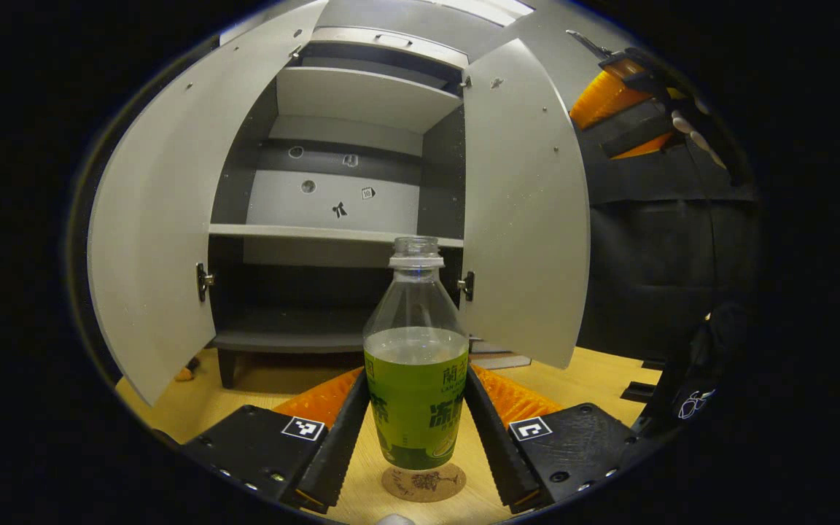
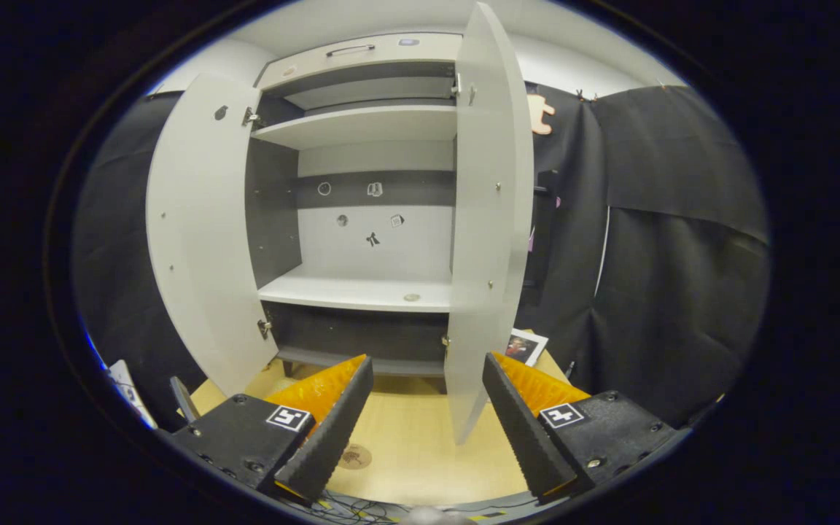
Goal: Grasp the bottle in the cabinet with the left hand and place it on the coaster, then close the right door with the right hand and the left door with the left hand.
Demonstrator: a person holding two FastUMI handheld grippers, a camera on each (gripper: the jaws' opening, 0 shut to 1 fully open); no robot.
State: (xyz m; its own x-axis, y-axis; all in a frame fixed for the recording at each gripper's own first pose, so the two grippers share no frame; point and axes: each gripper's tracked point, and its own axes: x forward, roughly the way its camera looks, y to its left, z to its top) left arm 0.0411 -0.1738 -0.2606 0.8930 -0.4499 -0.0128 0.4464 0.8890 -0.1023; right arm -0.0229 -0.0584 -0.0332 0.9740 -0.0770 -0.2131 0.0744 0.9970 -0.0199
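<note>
Left gripper (image 1: 417, 426): one unit, seen in the left gripper view; its two fingers stand on either side of the bottle's labelled body, just beside it. Whether both fingers press on the bottle cannot be told.
Bottle (image 1: 415, 364): one, clear plastic, uncapped, upright, partly filled with green liquid, green label around the lower body. It stands on the coaster, outside the cabinet.
Coaster (image 1: 424, 483): one, round, brown, with a dark printed drawing. It lies flat on the table; the bottle covers its far part.
Right gripper (image 2: 427, 426): one unit, seen in the right gripper view; fingers spread wide apart with nothing between them, above the table, just in front of the right door's lower edge.
Table (image 2: 420, 445): one light wooden surface; it carries the coaster and the cabinet.
Doors: two, both swung open. Left door (image 2: 197, 240) and right door (image 2: 485, 219) are plain grey panels.
Cabinet (image 2: 369, 182): one, grey, standing at the far end of the table.
Shelves: three counted inside, all bare except for a small round mark on the middle one. The back panel carries several small stickers.
Room: black cloth (image 2: 675, 248) hangs behind and beside the cabinet.
</note>
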